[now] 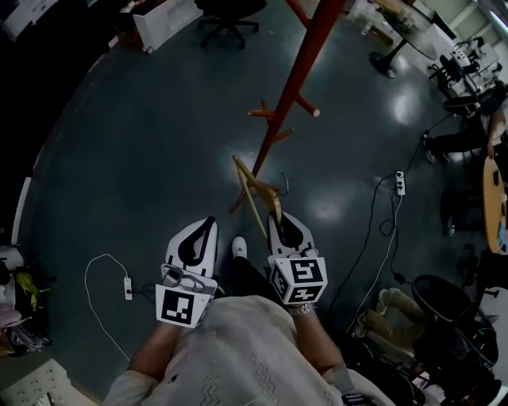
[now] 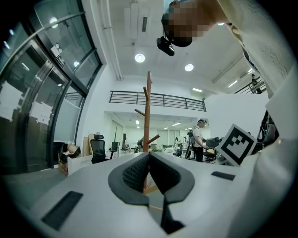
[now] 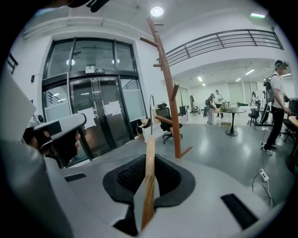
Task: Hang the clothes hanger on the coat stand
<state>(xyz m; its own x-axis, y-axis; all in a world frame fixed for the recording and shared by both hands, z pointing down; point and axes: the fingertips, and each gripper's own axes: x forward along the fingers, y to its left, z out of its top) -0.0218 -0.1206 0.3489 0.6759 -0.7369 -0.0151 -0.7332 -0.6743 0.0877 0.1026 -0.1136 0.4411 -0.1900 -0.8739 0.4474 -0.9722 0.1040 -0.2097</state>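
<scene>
The reddish-brown coat stand [image 1: 295,78] rises from the floor straight ahead, with short pegs [image 1: 263,113] low on its pole. My right gripper [image 1: 280,218] is shut on the wooden clothes hanger [image 1: 252,193], which sticks out toward the stand's base. In the right gripper view the hanger's wooden bar [image 3: 149,181] runs between the jaws, its metal hook [image 3: 151,108] points up, and the stand [image 3: 168,90] is a short way beyond. My left gripper [image 1: 207,224] is beside the right one, shut on nothing. The left gripper view shows the stand [image 2: 147,116] past its closed jaws.
A black office chair [image 1: 230,17] and a white box [image 1: 164,20] stand on the far floor. Power strips with cables lie at the left [image 1: 127,287] and the right [image 1: 400,183]. A round table [image 1: 494,203] is at the right edge. A person [image 3: 278,108] stands at the right, and glass doors [image 3: 98,118] are at the left.
</scene>
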